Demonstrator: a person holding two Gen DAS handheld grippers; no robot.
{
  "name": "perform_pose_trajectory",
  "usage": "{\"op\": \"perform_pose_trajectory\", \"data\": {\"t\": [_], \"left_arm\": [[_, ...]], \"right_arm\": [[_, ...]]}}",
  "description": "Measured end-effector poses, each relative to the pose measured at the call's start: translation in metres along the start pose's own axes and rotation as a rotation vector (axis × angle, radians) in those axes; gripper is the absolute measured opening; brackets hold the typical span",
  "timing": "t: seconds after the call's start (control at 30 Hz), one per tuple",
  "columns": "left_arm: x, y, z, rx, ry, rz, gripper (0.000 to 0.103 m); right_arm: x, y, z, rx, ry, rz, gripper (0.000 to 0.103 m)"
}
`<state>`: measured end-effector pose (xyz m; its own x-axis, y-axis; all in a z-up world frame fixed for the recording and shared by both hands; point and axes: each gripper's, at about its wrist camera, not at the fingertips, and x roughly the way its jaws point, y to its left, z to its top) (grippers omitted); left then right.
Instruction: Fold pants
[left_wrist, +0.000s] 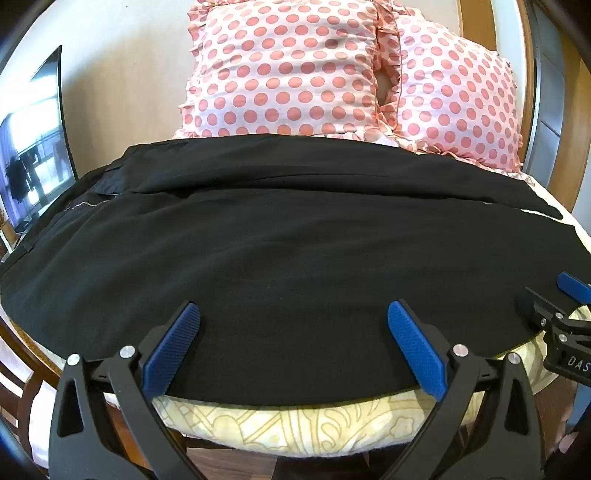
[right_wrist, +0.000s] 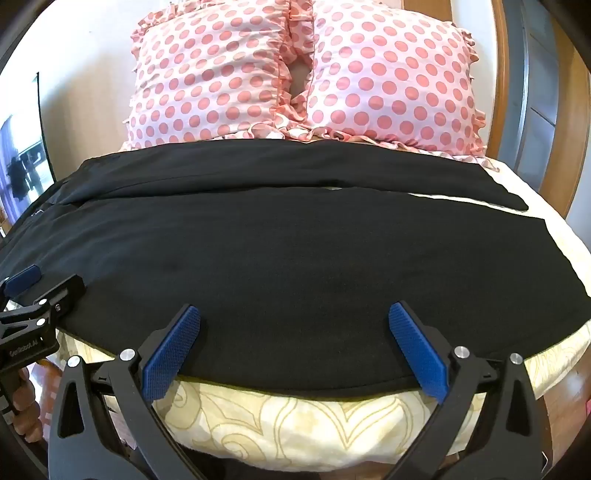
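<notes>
Black pants (left_wrist: 280, 240) lie spread flat across the bed, waist with zipper at the left, both legs running to the right. They also show in the right wrist view (right_wrist: 288, 251), where the leg ends sit at the right. My left gripper (left_wrist: 293, 317) is open and empty, its blue pads over the near edge of the near leg. My right gripper (right_wrist: 294, 319) is open and empty over the same near edge, further right. Each gripper shows at the edge of the other's view: the right one (left_wrist: 561, 314) and the left one (right_wrist: 33, 295).
Two pink polka-dot pillows (left_wrist: 288, 74) (right_wrist: 391, 85) stand behind the pants at the head of the bed. A cream patterned bedcover (left_wrist: 295, 424) (right_wrist: 295, 417) hangs over the near edge. A wooden bed frame (right_wrist: 498, 74) is at the right, a dark screen (left_wrist: 33, 147) at the left.
</notes>
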<state>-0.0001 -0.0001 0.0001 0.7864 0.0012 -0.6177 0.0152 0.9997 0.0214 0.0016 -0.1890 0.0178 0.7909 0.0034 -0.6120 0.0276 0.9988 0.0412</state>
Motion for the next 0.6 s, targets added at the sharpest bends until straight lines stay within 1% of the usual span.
{"op": "perform_pose_trajectory", "data": {"t": [0.6], "left_arm": [[-0.0012,-0.0008,-0.0011,-0.001,-0.007,-0.004,0.101]], "right_arm": [[0.0005,0.0006,0.0,0.001,0.002,-0.001,0.102]]}}
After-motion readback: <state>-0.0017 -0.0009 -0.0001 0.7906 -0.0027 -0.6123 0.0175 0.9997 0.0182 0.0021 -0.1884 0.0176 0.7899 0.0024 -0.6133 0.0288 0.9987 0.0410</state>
